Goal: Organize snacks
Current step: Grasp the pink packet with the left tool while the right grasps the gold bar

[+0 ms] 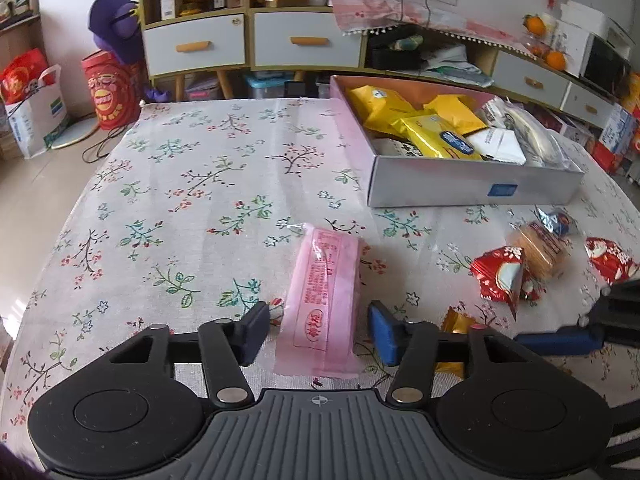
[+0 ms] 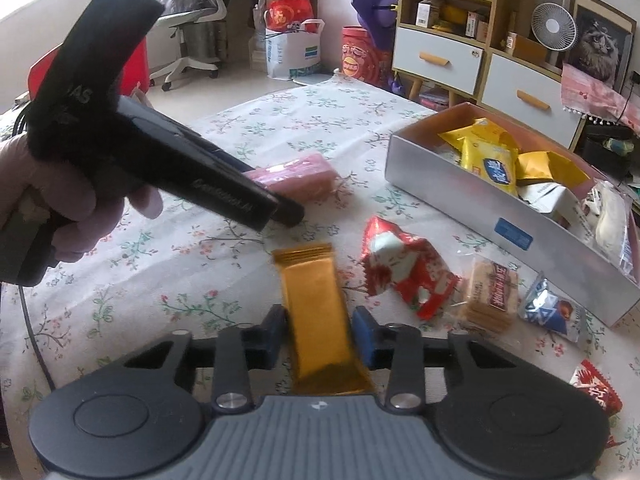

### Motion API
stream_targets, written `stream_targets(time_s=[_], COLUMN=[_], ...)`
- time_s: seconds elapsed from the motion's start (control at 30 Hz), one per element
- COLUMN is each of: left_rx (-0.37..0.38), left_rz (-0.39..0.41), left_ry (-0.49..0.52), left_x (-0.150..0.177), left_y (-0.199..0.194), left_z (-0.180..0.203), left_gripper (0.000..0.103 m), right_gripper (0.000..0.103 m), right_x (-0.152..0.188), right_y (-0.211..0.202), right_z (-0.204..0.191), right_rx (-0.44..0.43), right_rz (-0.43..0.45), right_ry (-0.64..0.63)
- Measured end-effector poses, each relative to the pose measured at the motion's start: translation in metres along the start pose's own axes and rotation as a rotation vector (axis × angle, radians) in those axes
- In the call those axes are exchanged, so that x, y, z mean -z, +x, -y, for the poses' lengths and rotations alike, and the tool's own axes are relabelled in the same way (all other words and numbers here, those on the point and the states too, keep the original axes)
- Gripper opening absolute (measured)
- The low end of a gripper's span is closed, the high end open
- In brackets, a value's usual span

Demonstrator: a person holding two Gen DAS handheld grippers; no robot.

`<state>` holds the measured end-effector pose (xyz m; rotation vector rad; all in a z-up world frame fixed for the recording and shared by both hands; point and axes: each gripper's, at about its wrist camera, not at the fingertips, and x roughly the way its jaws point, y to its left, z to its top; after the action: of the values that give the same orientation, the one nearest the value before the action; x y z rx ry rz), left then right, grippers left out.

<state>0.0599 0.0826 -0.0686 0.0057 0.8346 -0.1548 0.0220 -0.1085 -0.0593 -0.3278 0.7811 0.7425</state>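
A long pink snack pack (image 1: 324, 300) lies on the floral tablecloth between the fingers of my left gripper (image 1: 320, 334), which is open around its near end with a gap on each side. It also shows in the right wrist view (image 2: 296, 174). My right gripper (image 2: 320, 338) straddles a gold snack bar (image 2: 320, 320), its pads close against both sides. A grey box (image 1: 472, 190) holding yellow and white snack packs stands at the far right; it also shows in the right wrist view (image 2: 500, 216).
Loose snacks lie in front of the box: a red pack (image 2: 404, 272), a cracker pack (image 2: 490, 296), a blue-silver pack (image 2: 550, 310) and another red pack (image 2: 596, 386). The left gripper's body and the hand (image 2: 80, 188) holding it fill the left of the right wrist view.
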Motion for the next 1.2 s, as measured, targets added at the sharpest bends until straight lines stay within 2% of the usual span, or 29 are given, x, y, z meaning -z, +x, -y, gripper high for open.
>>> stream_targets(time_s=[0.2, 0.63, 0.9, 1.2], left_rx=[-0.01, -0.013, 0.004, 0.008], left_rz=[-0.018, -0.048, -0.022, -0.01], left_ry=[-0.035, -0.104, -0.128, -0.158], left_x=[-0.004, -0.01, -0.019, -0.031], left_y=[0.0, -0.004, -0.014, -0.02], left_z=[-0.002, -0.007, -0.009, -0.008], left_gripper=[0.032, 0.03, 0.03, 0.03], right_gripper=[0.015, 0.015, 0.015, 0.015], right_x=[-0.003, -0.011, -0.022, -0.035], right_y=[0.0, -0.006, -0.02, -0.031], right_z=[-0.005, 0.001, 0.007, 0.018], right_rx=[0.015, 0.006, -0.005, 0.068], right_rz=[-0.017, -0.003, 0.031, 0.006], right_ry=[0.023, 0.09, 0.142, 0.221])
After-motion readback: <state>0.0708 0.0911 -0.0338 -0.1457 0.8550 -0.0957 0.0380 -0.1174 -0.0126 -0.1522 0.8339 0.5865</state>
